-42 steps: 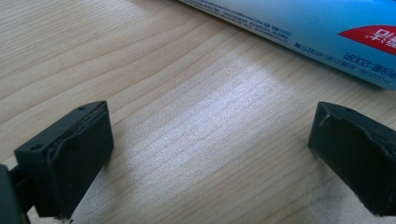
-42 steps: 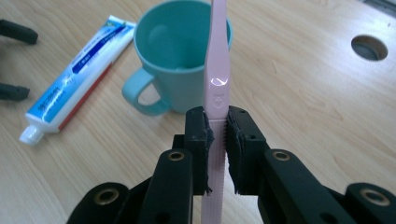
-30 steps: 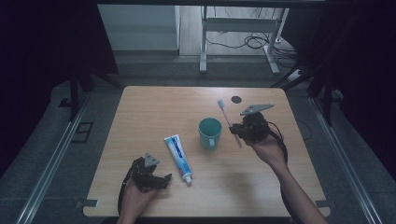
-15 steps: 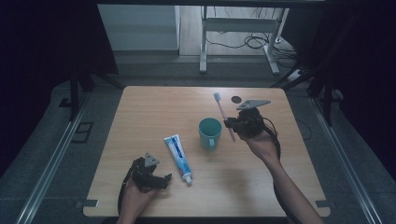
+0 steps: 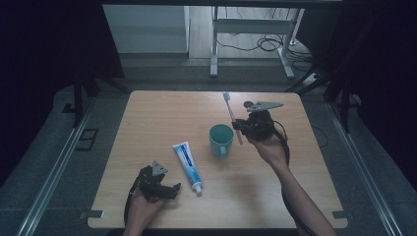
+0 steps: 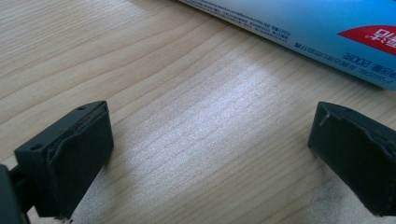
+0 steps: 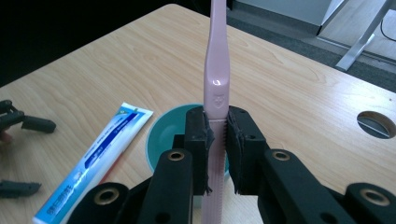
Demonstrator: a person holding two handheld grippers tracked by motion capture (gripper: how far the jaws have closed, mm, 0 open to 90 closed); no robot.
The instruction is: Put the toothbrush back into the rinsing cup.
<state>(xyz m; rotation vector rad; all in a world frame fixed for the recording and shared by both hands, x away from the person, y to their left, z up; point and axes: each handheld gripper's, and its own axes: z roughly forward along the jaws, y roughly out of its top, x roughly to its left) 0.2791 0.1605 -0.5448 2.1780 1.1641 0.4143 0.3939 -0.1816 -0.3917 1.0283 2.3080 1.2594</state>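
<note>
My right gripper [image 5: 239, 126] [image 7: 216, 135] is shut on a pink toothbrush [image 5: 231, 114] [image 7: 216, 70], held upright above the table just right of a teal mug [image 5: 221, 139] [image 7: 161, 135]. The brush head points up and away. A blue-and-white toothpaste tube [image 5: 187, 161] [image 7: 95, 161] [image 6: 317, 32] lies flat left of the mug, cap toward the near edge. My left gripper [image 5: 167, 189] [image 6: 219, 158] rests on the wood near the front edge, open with bare table between its fingers, the tube just beyond them.
The wooden table [image 5: 162, 118] has a round cable hole [image 5: 250, 104] [image 7: 376, 123] near its far right edge. Beyond the table stand a desk frame and cables on the floor [image 5: 260, 44]. Dark curtains flank both sides.
My right gripper has carried the toothbrush left and toward the far side, tilting it more upright beside the mug. The left gripper has stayed put.
</note>
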